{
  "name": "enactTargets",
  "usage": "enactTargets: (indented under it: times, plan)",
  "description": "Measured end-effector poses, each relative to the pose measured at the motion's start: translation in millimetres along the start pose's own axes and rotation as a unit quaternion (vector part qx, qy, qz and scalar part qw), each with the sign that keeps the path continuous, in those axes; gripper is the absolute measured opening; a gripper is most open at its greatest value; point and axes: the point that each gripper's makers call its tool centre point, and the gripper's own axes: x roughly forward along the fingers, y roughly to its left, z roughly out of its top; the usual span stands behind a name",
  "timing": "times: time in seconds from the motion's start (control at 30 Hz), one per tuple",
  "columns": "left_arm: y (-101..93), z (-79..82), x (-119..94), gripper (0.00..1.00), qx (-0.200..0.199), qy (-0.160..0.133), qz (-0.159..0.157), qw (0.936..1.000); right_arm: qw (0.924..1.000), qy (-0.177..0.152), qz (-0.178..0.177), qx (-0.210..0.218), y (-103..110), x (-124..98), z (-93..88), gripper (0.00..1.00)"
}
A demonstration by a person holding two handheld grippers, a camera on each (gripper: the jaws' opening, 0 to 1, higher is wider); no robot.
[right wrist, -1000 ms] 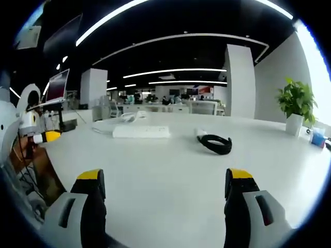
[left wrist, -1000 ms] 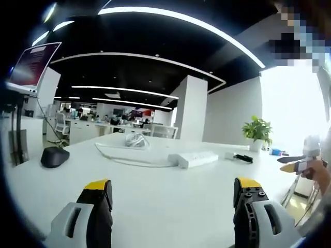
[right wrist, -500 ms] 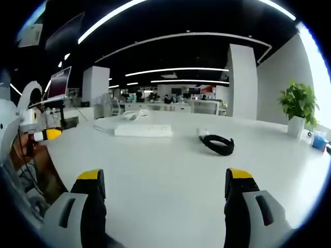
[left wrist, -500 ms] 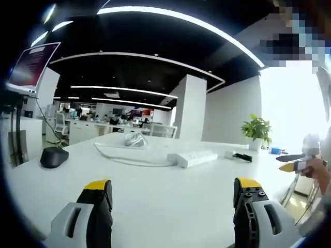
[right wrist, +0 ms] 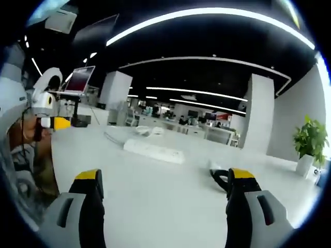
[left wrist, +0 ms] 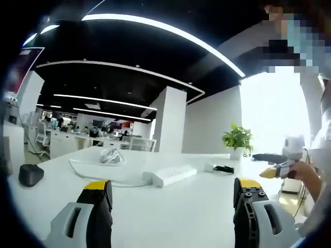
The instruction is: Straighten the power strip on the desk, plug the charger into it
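Two grippers wide open over white desk (left wrist: 170,206), nothing held.
L gripper (left wrist: 173,194) & R gripper (right wrist: 163,186) hang above desk; power strip (left wrist: 169,175) lies far off near middle, white cord (left wrist: 98,173) behind it, black charger (right wrist: 220,178) w/ cable just beside R jaw tip.

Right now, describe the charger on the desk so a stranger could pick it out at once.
Start at the large white desk and find the long white power strip lying across its middle. Past the strip's end on the potted plant side lies the charger: a small white block with a black cable coiled beside it. That dark coil is what sets it apart from the strip's own white cord.
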Motion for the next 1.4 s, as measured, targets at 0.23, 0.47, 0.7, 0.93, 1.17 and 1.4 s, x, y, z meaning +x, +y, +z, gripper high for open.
enactTargets:
  times: [0.23,0.47,0.7,0.93,1.17,1.4]
  plan:
    - [-3.7,8.6,19,0.99,0.014,-0.040,-0.032,0.9986,0.9976,-0.035,0.059,-0.012,15,21,9.5,1.00]
    - [1.3,30.5,35,0.99,-0.006,-0.085,-0.056,0.9948,0.9890,-0.066,0.128,0.032,31,46,13.9,1.00]
    - [2.8,29.3,57,0.99,0.012,-0.075,-0.066,0.9949,0.9850,-0.061,0.153,0.052,22,69,11.1,1.00]
    - [19.5,19.0,78,0.99,0.026,-0.052,-0.061,0.9964,0.9863,-0.055,0.152,0.036,10,89,5.5,1.00]
    - [33.1,6.5,103,0.99,0.050,-0.016,-0.064,0.9966,0.9868,-0.052,0.151,0.024,-7,112,2.2,1.00]
    - [33.0,0.3,119,0.99,0.052,0.000,-0.068,0.9963,0.9835,-0.073,0.153,0.061,-19,126,4.0,0.97]
